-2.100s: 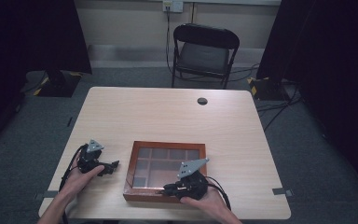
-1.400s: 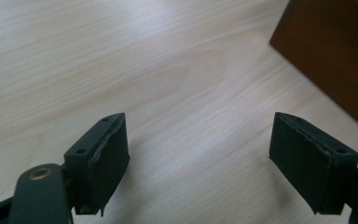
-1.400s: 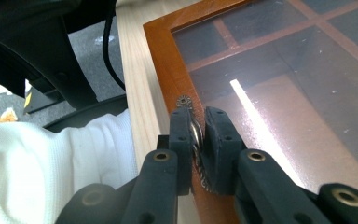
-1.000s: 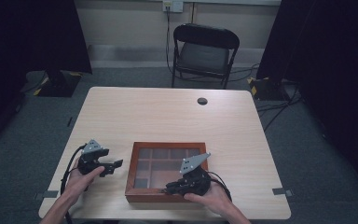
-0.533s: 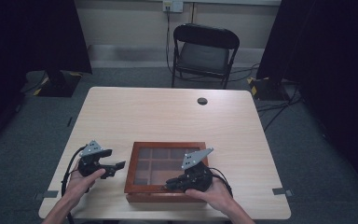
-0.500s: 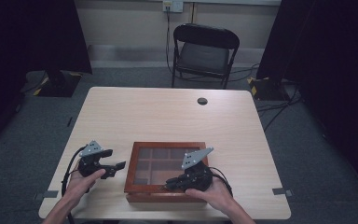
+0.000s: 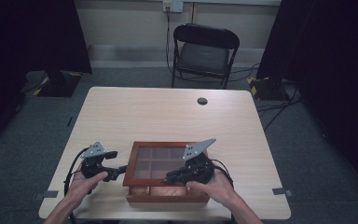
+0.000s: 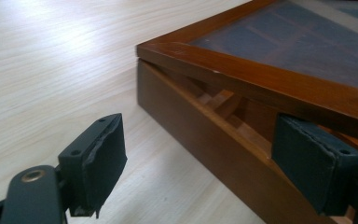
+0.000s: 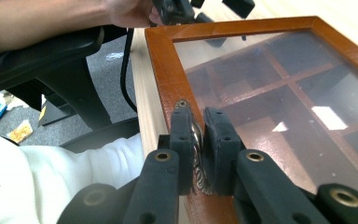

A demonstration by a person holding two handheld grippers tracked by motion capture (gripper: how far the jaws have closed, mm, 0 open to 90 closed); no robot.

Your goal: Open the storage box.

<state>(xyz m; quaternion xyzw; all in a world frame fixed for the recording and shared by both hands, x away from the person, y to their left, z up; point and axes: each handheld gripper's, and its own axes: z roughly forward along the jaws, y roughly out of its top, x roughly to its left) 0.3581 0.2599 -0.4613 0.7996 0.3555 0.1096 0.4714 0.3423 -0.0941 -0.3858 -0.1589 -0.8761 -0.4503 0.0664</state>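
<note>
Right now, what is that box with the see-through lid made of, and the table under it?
The box looks like reddish-brown wood with a smooth, slightly glossy finish: grain and sheen show along its frame. Its lid panel seems glass or clear plastic; it reflects light and the dividers show through. The table looks like pale wood-grain laminate, matte.

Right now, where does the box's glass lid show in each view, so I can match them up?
High view: the glass lid lies low at centre, its near edge raised off the wooden box.
Left gripper view: upper right, its frame corner lifted over the box wall.
Right gripper view: centre and right; the right hand-held gripper pinches its metal latch.
Shared landmark: the lid's red-brown frame.
</note>
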